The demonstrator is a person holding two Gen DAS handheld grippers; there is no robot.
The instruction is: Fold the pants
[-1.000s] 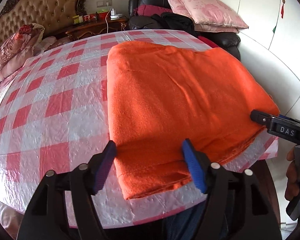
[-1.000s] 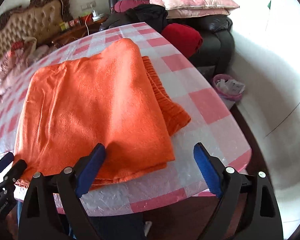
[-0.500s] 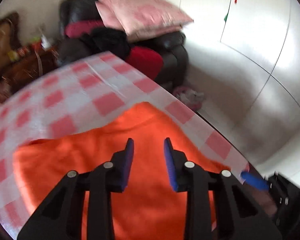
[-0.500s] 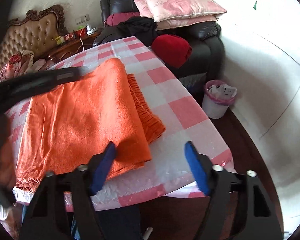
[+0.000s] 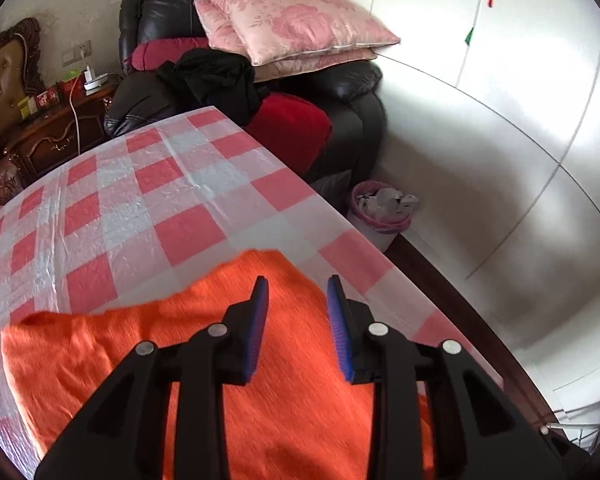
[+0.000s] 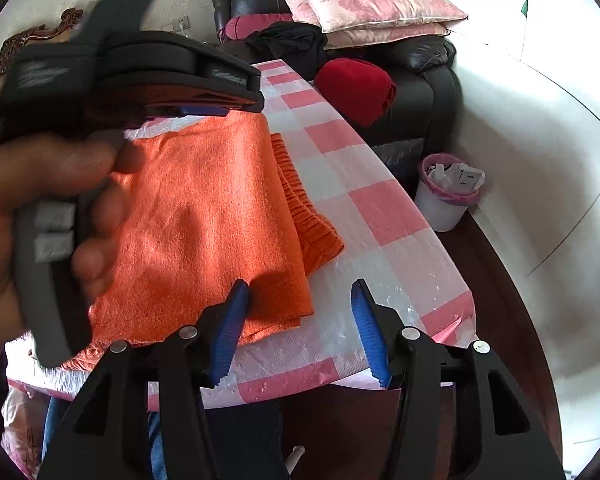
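The room is a living space with a dark sofa (image 5: pixel 352 92) carrying pink pillows (image 5: pixel 296 20), and a small bin (image 6: pixel 448 192) stands on the floor beside the bench (image 5: pixel 140 200), which wears a pink and white checked cloth. On the near part of the bench lie the orange pants (image 6: pixel 204 220), already folded into a thick flat packet, with a ribbed edge, probably the waistband, showing from under the top layer on the right side. So I judge most of the folding is done; perhaps one more fold or some smoothing is left. The left gripper (image 5: pixel 296 320) hangs above the pants with its jaws narrow but apart, and I see no cloth between them; they have just opened a little. The right gripper (image 6: pixel 296 328) is at the near corner of the packet, jaws about half open and just closing, one pad beside the cloth but nothing pinched. The hand (image 6: pixel 40 200) holding the left gripper covers much of the pants in the right view, and the near edge is cut off in the left view.
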